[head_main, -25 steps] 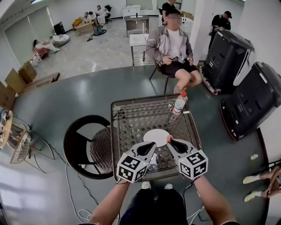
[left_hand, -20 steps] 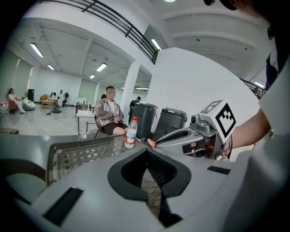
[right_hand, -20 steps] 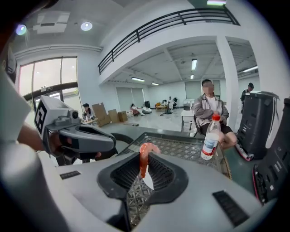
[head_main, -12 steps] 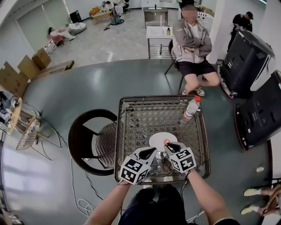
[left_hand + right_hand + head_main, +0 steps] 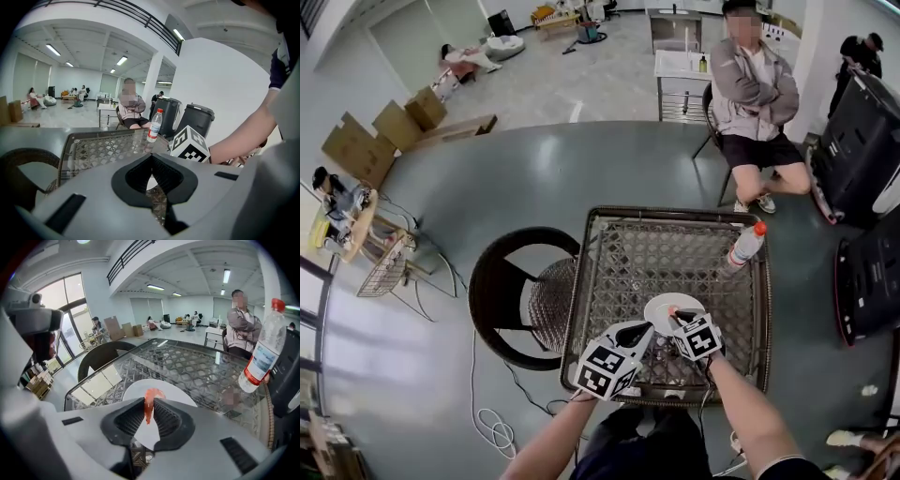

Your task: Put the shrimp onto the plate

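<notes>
Right gripper (image 5: 149,406) pinches the shrimp (image 5: 152,393) over the plate (image 5: 177,394) by the surface's (image 5: 187,364) near edge; left gripper (image 5: 151,161) closed, empty.

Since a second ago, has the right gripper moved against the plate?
Yes: the right gripper went from the right rim of the plate to its middle.

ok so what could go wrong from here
The shrimp is pinched only at the tips of the right gripper, so it may slip early or stick to a pad on release. The plate lies on smooth glass; a low touch could slide it. The left gripper, shut and empty, sits close alongside and could bump it.
</notes>
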{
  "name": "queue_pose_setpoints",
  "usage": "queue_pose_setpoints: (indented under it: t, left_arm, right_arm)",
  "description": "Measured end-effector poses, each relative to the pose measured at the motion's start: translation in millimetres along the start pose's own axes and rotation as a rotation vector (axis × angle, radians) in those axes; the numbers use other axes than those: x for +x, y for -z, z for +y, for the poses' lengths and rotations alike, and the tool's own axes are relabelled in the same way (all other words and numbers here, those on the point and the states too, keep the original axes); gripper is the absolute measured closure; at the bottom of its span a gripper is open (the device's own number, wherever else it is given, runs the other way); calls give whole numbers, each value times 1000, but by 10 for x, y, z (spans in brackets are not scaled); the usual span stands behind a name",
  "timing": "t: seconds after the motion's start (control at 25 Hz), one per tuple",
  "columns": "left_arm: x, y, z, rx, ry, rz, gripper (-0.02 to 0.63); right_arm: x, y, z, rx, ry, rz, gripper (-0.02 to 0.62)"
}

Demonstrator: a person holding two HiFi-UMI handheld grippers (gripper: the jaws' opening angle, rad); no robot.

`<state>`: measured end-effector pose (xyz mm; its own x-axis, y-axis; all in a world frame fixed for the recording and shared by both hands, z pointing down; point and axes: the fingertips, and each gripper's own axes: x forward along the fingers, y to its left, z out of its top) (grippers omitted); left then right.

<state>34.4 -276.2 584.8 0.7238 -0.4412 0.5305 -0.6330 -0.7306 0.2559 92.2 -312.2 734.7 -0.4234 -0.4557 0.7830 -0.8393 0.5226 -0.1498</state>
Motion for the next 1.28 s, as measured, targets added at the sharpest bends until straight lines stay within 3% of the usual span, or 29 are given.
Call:
queue_pose_setpoints:
  t: [0.36, 0.56, 0.8, 1.0, 1.16, 1.28]
  left_arm:
    - [13, 75, 10, -51, -32, 8, 597]
    - [-7, 138, -27, -65, -35, 17, 597]
    - [-28, 133, -95, -49, -17, 30, 598]
    - [-83, 52, -68, -41, -12, 19, 598]
    - [-186, -40, -126, -50, 11, -6, 598]
    - [-240, -108, -183, -52, 33, -36, 598]
  right_arm:
    - [274, 176, 25, -95, -13, 130, 532]
    - [326, 153, 23, -149, -16, 149, 532]
    - [322, 194, 21, -92, -32, 170, 532]
    - [136, 74, 80, -77, -66, 101, 512]
    - [-354, -213, 156, 10, -86, -64, 512]
    - [-719, -437, 257, -5, -95, -163, 515]
